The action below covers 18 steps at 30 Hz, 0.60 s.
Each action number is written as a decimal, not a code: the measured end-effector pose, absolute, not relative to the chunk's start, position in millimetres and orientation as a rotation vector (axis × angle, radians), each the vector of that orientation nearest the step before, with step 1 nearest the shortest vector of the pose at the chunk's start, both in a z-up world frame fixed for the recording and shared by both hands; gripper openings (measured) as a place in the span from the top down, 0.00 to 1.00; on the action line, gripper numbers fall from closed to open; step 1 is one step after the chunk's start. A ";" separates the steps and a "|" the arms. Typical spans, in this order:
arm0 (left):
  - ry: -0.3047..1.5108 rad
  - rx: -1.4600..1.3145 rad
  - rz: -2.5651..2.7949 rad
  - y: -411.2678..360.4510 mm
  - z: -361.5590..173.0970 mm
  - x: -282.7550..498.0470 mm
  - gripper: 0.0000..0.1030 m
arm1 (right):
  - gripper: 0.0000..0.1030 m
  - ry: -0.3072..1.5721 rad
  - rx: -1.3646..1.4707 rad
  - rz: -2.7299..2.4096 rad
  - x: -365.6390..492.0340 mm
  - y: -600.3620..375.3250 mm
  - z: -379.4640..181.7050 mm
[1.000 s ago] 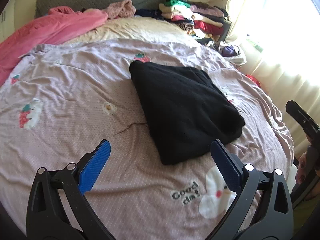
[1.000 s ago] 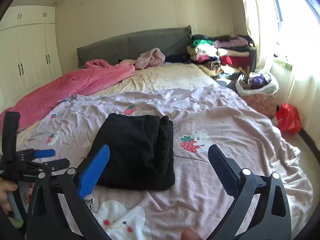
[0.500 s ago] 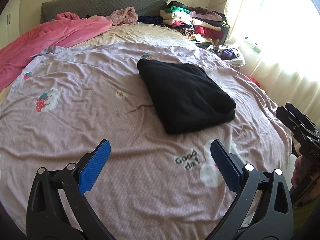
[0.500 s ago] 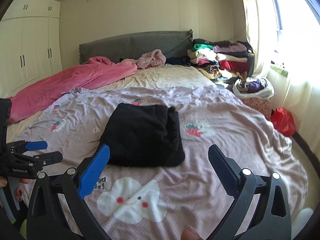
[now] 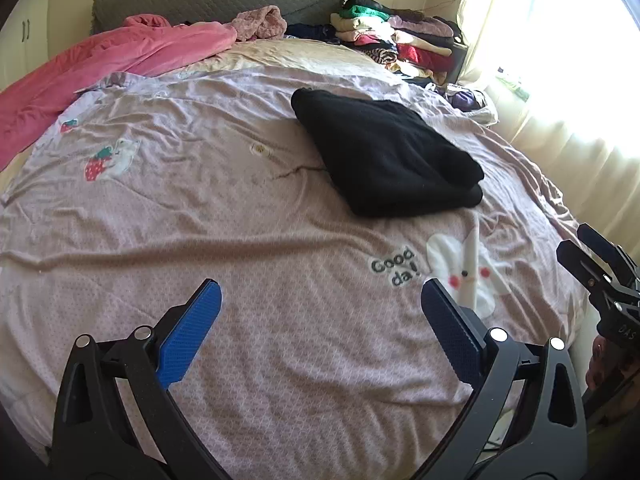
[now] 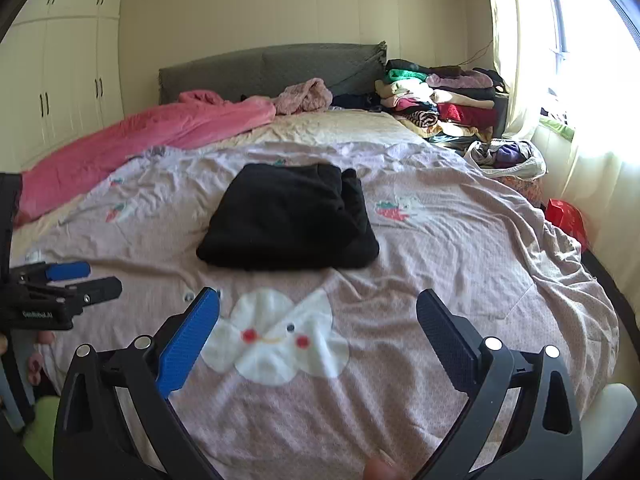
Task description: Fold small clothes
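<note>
Black garment (image 5: 384, 160) sits folded into a compact block on the bed's lilac quilt (image 5: 200, 208), upper center-right in the left wrist view, dead center in the right wrist view (image 6: 288, 216). Looks done to me, edges stacked, no loose sleeve showing.

Left claw (image 5: 318, 320): spread wide, pinching nothing, low in frame over bare quilt. Right claw (image 6: 318, 320): same, spread and empty, above the white bunny print (image 6: 276, 340). Neither touches fabric.

Key geometry: the block lies ahead of both claws, well apart from each. From the left claw it's forward and off to the right; its long axis runs diagonal, upper left to lower right of that frame. From the right claw it's straight ahead, near edge roughly square-on across the frame, doubled-over layers showing on its right side. So the right hand is better lined up imo; the left would need to swing across.

Likely next: either move the block to the clothes pile (image 6: 440, 96) at upper right by the window, or fetch a new piece. Can't tell which.

Risk if lifted one-handed: layers slide apart, fold opens. Scoop w/ both claws from opposite short ends.
</note>
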<state>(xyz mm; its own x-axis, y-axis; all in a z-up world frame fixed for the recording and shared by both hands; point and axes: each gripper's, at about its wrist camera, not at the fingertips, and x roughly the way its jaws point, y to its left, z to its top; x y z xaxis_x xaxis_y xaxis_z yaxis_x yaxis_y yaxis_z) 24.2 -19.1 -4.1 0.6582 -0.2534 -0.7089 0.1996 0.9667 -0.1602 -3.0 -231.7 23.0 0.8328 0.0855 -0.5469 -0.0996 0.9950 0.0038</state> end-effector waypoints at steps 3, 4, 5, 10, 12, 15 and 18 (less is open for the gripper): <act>0.816 -0.059 -0.245 -19.7 -9.4 22.5 0.09 | 0.04 0.577 -0.021 0.086 -3.8 -233.0 16.0; 0.816 -0.055 -0.244 -20.5 -10.8 22.5 0.09 | 0.04 0.572 -0.017 0.083 -4.3 -233.2 13.9; 0.812 -0.051 -0.245 -20.8 -11.6 22.2 0.09 | 0.04 0.568 -0.017 0.079 -4.2 -233.3 11.4; 0.799 -0.038 -0.235 -22.5 -16.0 21.2 0.09 | 0.04 0.558 -0.004 0.065 -2.0 -236.5 5.2; 0.804 -0.039 -0.235 -22.5 -17.4 21.5 0.09 | 0.04 0.563 0.004 0.066 0.4 -236.8 2.2; 0.810 -0.034 -0.230 -23.2 -19.2 21.6 0.09 | 0.04 0.576 0.007 0.066 4.8 -235.9 -2.8; 0.821 -0.035 -0.224 -22.9 -22.5 23.1 0.09 | 0.04 0.588 0.008 0.068 9.1 -234.9 -6.0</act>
